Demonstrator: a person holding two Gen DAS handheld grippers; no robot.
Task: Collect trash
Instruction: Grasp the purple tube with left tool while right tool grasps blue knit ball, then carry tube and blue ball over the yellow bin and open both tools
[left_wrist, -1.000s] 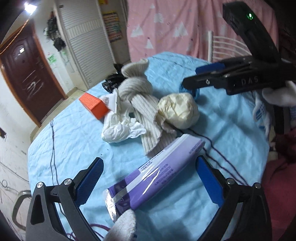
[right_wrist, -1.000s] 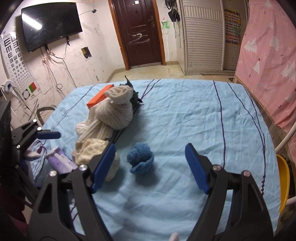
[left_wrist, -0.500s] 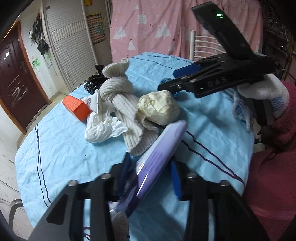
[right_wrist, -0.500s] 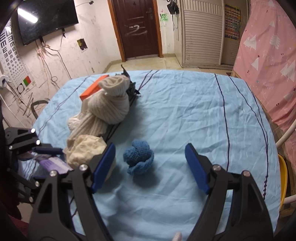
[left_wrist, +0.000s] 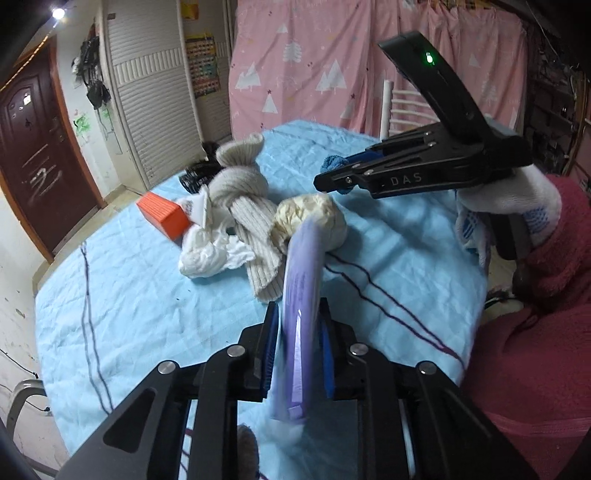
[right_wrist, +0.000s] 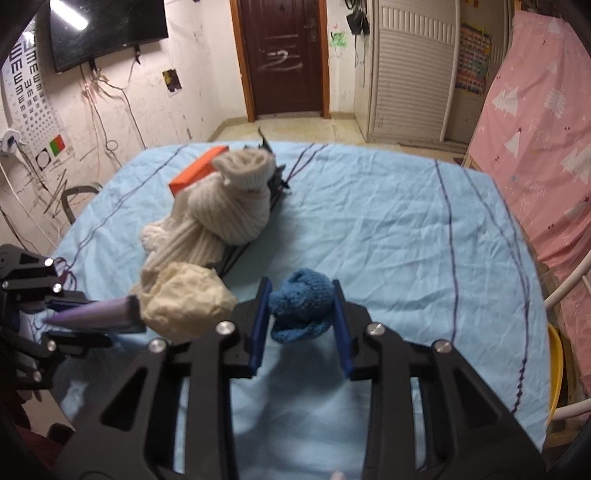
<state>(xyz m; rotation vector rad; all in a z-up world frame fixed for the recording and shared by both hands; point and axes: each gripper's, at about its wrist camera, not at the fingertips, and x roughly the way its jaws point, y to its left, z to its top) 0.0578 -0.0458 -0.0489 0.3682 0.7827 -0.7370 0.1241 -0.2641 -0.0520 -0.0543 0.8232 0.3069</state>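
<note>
Trash lay heaped on the blue-sheeted table (right_wrist: 388, 229), so I worked both tongs at once to clear it quicker; largest was the knotted cream knit (left_wrist: 243, 192), lying between the orange box (left_wrist: 162, 216) and the crumpled cream wad (left_wrist: 314, 218). Next came the purple packet (left_wrist: 301, 295); my left gripper (left_wrist: 297, 354) was closing on it, pads pressing its flat sides near one end, so its long axis ran straight out ahead of the jaws, far tip towards the wad. Smallest was the blue knit ball (right_wrist: 301, 306); my right gripper (right_wrist: 301, 325) was closing round it, pads touching either side, the ball seemingly on the sheet.
</note>
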